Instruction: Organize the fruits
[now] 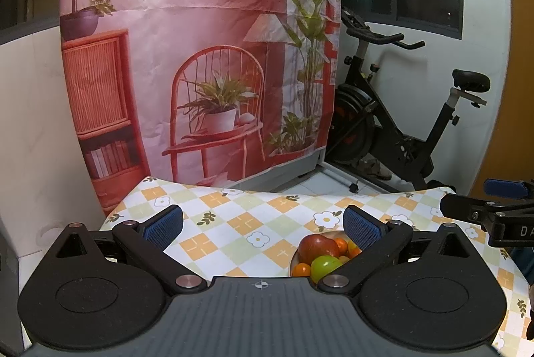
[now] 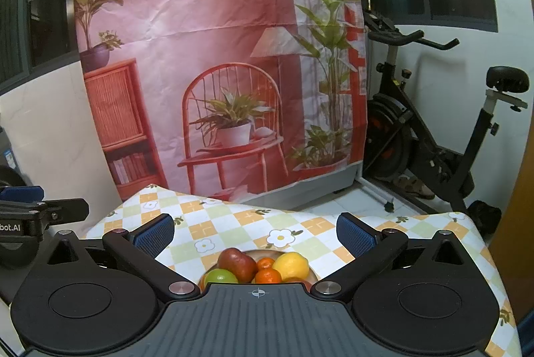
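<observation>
A bowl [image 2: 312, 275] of fruit sits on the checked tablecloth [image 2: 233, 223]. It holds a red apple [image 2: 237, 263], a green apple [image 2: 220, 276], a yellow lemon [image 2: 291, 265] and small oranges [image 2: 268, 276]. In the left wrist view the same red apple [image 1: 315, 247], green apple [image 1: 324, 267] and an orange [image 1: 301, 269] lie low right, partly behind the right finger. My left gripper [image 1: 263, 225] is open and holds nothing. My right gripper [image 2: 255, 233] is open above the bowl, also holding nothing. Both hover over the near side of the table.
A printed pink backdrop [image 2: 217, 56] hangs behind the table. An exercise bike [image 2: 434, 140] stands on the floor at the right. The other gripper shows at the right edge of the left view [image 1: 494, 217] and at the left edge of the right view [image 2: 36, 217].
</observation>
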